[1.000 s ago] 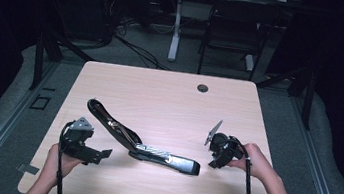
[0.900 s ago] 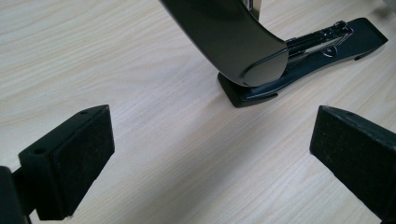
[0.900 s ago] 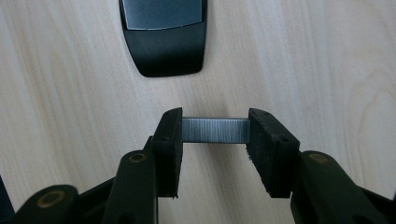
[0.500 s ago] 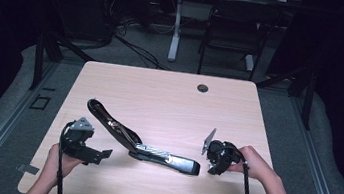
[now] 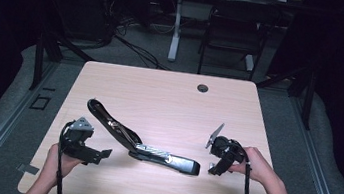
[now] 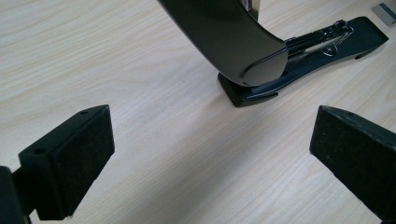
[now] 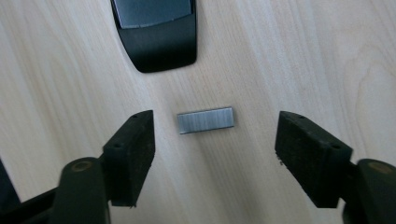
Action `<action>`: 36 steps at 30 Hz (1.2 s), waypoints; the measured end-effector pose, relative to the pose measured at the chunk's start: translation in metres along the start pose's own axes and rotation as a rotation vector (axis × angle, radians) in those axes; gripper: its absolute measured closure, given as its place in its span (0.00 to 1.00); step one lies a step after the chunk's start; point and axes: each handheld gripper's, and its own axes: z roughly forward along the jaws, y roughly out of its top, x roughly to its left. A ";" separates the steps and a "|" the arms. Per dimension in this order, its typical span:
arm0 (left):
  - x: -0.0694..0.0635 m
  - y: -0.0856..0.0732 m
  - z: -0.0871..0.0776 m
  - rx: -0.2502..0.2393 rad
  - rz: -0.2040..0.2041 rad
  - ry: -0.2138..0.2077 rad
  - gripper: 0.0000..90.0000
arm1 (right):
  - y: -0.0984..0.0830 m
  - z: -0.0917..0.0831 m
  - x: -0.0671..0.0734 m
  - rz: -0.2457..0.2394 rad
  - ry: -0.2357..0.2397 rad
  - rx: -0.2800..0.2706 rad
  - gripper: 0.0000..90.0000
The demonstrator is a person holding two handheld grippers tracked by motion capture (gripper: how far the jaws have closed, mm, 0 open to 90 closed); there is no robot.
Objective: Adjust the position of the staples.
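A black stapler [image 5: 143, 146] lies swung open on the wooden table [image 5: 169, 101], its base [image 6: 327, 39] flat and its top arm [image 6: 233, 42] raised toward the left. My left gripper [image 5: 101, 156] rests open just left of it, its jaws [image 6: 205, 154] wide apart with bare table between them. My right gripper [image 5: 212, 169] points down at the table right of the stapler's end [image 7: 156, 32]. Its jaws [image 7: 215, 140] have just been opening. A short grey strip of staples [image 7: 205, 120] lies flat between them, touched by neither pad.
A dark round grommet [image 5: 203, 88] sits near the table's far edge. Behind the table stand a chair [image 5: 230, 39] and a white desk leg [image 5: 175, 27] on a dark floor with cables. Bare wood stretches across the far half.
The right gripper has dipped slightly toward the table and the near edge. The left gripper and the stapler have stayed where they were.
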 end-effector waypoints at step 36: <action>0.001 0.000 0.003 0.009 0.004 0.000 0.00 | -0.023 -0.018 0.008 0.488 -0.054 -0.165 0.16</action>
